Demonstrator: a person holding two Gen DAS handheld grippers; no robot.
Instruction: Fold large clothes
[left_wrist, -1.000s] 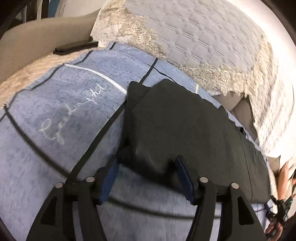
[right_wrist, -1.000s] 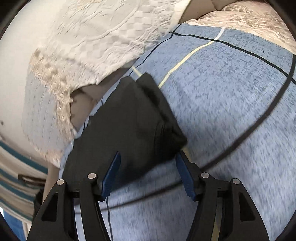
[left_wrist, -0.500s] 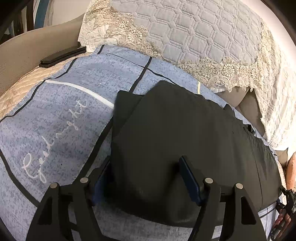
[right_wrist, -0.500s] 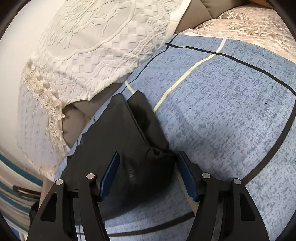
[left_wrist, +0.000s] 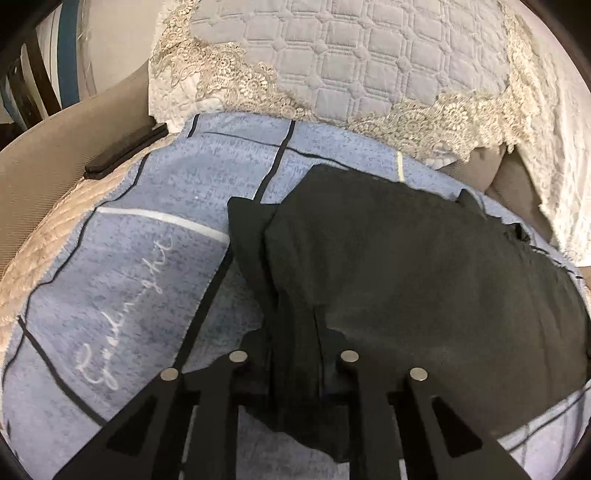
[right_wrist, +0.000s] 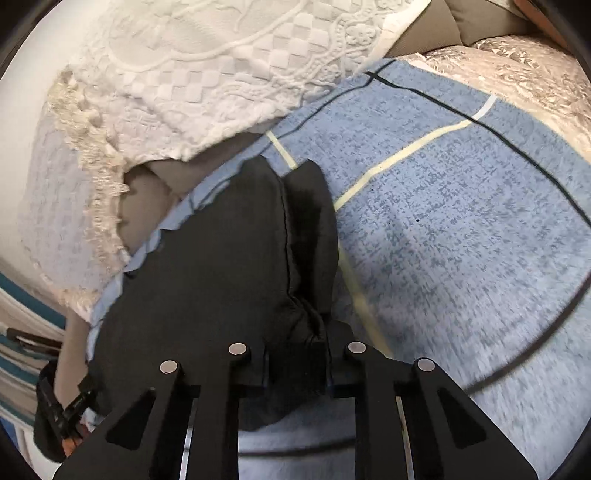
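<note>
Black clothes (left_wrist: 406, 266) lie long-ways on the blue blanket (left_wrist: 122, 280), stretched sideways between my left gripper (left_wrist: 293, 365) and right gripper (right_wrist: 295, 365), each one's jaws closing on a near corner, so I lift both ends together.

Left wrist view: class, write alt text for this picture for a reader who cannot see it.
The left gripper is closing its jaws on a bunched edge of a black garment, which lies partly folded on a blue checked blanket with pale handwriting on it. Behind is a quilted, lace-edged cover; a flat black object rests at the left.
</note>
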